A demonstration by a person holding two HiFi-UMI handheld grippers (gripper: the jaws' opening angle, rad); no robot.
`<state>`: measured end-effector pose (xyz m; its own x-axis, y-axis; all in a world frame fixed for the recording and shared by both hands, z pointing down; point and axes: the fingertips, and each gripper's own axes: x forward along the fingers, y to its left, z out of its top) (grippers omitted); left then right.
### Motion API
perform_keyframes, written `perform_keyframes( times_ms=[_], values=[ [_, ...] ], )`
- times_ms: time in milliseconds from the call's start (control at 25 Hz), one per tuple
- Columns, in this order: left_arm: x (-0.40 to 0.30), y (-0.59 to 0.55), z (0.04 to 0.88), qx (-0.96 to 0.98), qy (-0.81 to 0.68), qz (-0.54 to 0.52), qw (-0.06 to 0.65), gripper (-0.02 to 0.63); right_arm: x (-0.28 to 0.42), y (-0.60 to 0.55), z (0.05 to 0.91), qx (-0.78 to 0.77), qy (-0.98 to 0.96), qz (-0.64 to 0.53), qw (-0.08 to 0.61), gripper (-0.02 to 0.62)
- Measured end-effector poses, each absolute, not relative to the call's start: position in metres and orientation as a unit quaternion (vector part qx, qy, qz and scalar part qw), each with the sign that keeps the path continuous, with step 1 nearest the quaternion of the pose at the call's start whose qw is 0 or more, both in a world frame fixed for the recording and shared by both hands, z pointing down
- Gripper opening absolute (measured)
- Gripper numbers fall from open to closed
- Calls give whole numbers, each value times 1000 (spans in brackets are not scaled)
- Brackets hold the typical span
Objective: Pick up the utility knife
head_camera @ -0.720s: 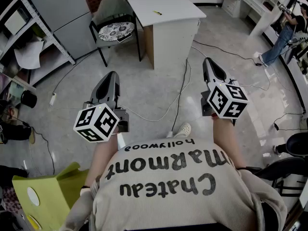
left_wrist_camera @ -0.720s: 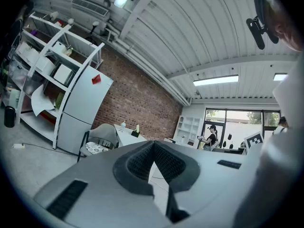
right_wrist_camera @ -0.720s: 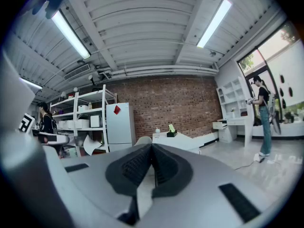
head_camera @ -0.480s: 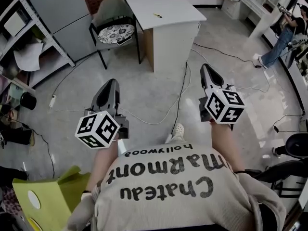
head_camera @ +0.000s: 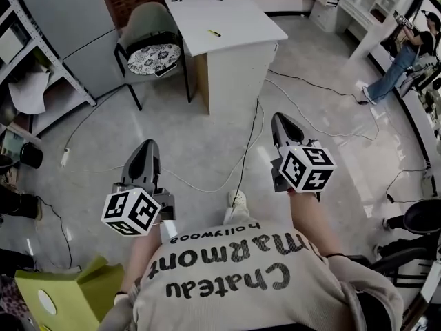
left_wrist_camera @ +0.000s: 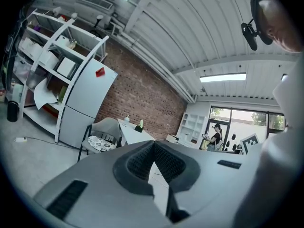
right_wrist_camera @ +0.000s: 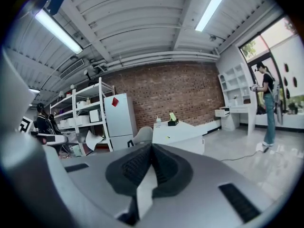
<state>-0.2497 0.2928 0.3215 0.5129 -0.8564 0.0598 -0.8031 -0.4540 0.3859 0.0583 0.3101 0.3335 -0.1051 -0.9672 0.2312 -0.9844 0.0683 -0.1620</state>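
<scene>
**Approach stage, head view.** The left gripper (head_camera: 145,147) and right gripper (head_camera: 281,120) are held out over bare floor. Each is clenched tip to tip with nothing between the jaws, as both gripper views confirm. The knife (head_camera: 215,33), taken here to be the small yellow item, lies flat on the white table (head_camera: 241,26) far ahead, well apart from both tools. A chair (head_camera: 146,26) stands just left of the table, and a cable (head_camera: 251,140) trails across the floor between the person and the table. No grasp has begun — this is still the reach-the-table step. The next move calls for walking up to the table's near edge and releasing one gripper's jaws; the right seems the better lined up. Those jaws then go down astride the knife's narrow body before closing.
</scene>
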Motion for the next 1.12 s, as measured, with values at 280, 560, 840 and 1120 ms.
perform_keyframes(
  times_ms=[280,560,840,1120],
  values=[
    [-215,235,326,835,-512,-71,187,0,104,242,337,657,-738,150,28,3],
    [-175,177,328,827,-523,-63,196,0,140,171,332,635,-757,154,17,3],
    [-136,139,338,821,-540,-46,180,0,173,122,349,617,-769,167,17,3],
    [-121,120,369,807,-549,-40,212,0,187,96,382,606,-772,190,37,3]
  ],
)
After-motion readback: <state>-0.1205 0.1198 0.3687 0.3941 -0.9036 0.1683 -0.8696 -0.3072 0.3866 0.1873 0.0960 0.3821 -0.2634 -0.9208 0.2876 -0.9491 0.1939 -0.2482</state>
